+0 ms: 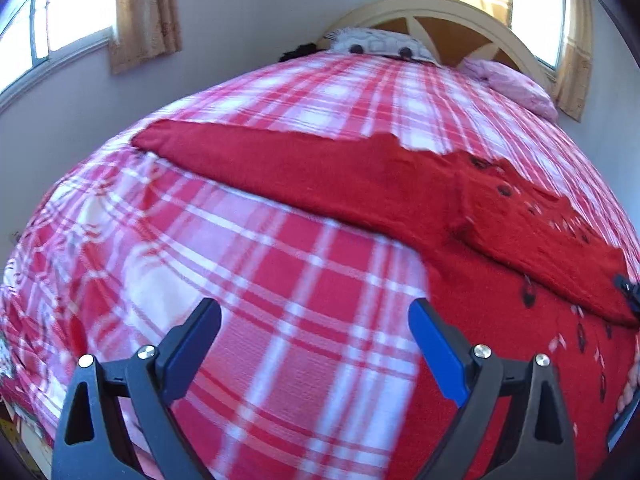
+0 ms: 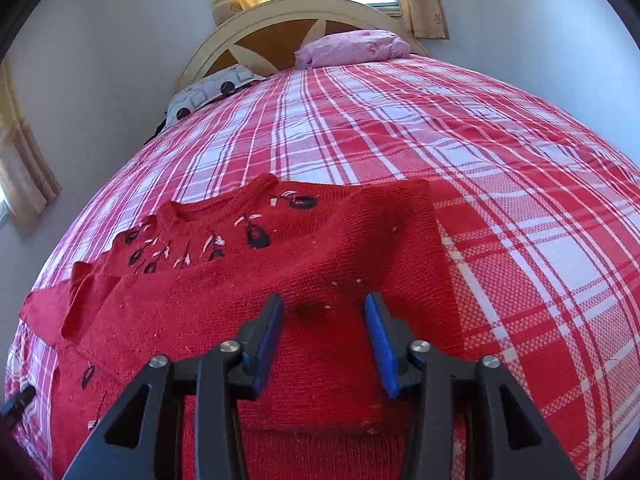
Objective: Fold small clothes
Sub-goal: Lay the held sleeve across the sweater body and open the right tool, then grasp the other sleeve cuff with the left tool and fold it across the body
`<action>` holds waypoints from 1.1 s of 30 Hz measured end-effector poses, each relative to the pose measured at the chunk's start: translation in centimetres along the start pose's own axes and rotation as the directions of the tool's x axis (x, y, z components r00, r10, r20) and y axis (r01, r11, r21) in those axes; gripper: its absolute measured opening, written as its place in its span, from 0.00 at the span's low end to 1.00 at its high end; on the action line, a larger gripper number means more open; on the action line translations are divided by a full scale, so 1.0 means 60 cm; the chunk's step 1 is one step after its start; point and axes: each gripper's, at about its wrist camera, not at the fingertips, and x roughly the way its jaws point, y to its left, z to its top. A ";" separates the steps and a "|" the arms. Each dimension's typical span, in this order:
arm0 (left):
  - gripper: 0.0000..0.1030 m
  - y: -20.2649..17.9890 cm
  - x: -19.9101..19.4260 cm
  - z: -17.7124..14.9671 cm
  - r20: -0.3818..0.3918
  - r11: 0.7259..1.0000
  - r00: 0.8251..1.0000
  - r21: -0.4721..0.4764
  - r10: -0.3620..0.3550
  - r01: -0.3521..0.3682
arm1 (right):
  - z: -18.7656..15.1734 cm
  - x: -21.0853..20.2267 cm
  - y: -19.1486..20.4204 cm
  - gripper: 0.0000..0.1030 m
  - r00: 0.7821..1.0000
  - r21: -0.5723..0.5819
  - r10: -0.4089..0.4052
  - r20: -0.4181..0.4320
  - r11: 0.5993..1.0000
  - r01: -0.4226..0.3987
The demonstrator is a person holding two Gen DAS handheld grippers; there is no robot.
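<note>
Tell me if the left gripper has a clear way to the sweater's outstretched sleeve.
Probably yes: the left gripper is open over bare bedspread, and nothing lies between it and the sleeve stretched flat ahead.

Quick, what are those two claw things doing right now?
Left gripper: open, holding nothing, over the plaid bedspread.
Right gripper: open, empty, above the red sweater.

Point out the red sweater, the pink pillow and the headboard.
red sweater (image 2: 320, 248): right wrist view, on the folded-over knit below the neckline.
pink pillow (image 2: 352, 46): right wrist view, on its middle.
headboard (image 2: 280, 10): right wrist view, on the cream arch.
</note>
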 end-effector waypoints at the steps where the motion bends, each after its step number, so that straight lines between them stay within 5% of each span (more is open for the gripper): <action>1: 0.94 0.012 -0.002 0.009 0.018 1.000 1.000 -0.007 0.012 -0.012 | 0.000 -0.003 -0.002 0.46 1.000 -0.002 0.000 0.000 1.000 0.000; 6: 0.94 0.129 0.002 0.102 0.123 0.984 0.984 -0.141 0.128 -0.111 | -0.011 -0.011 0.002 0.48 1.000 0.007 0.016 0.005 1.000 -0.016; 8: 0.95 0.195 0.024 0.146 0.116 0.959 0.983 -0.260 0.144 -0.110 | -0.013 -0.012 -0.001 0.48 1.000 0.014 0.025 0.007 1.000 -0.025; 11: 0.90 0.282 0.079 0.199 0.050 0.888 0.986 -0.442 0.162 -0.124 | -0.012 -0.011 -0.004 0.48 0.999 0.025 0.036 0.009 0.999 -0.036; 16: 0.63 0.356 0.197 0.237 -0.069 0.809 0.996 -0.583 0.053 -0.083 | -0.012 -0.010 -0.005 0.48 0.999 0.024 0.036 0.009 0.999 -0.036; 19: 0.62 0.372 0.241 0.223 -0.115 0.746 0.993 -0.661 0.002 -0.078 | -0.011 -0.009 -0.005 0.48 0.999 0.026 0.038 0.007 0.999 -0.038; 21: 0.62 0.370 0.242 0.220 -0.066 0.725 0.998 -0.686 0.012 -0.054 | -0.012 -0.008 -0.005 0.48 0.999 0.025 0.036 0.003 0.999 -0.036; 26: 0.58 0.368 0.256 0.223 -0.034 0.750 0.999 -0.661 -0.001 -0.022 | -0.012 -0.007 -0.002 0.51 0.999 0.016 0.036 0.002 0.999 -0.036; 30: 0.11 0.356 0.271 0.233 -0.051 0.824 0.998 -0.564 0.035 -0.057 | -0.012 -0.008 -0.001 0.51 0.999 0.021 0.041 0.003 0.999 -0.041; 33: 0.08 0.368 0.270 0.241 -0.044 0.836 0.999 -0.546 0.027 -0.047 | -0.013 -0.008 -0.003 0.51 0.999 0.027 0.050 0.006 0.998 -0.050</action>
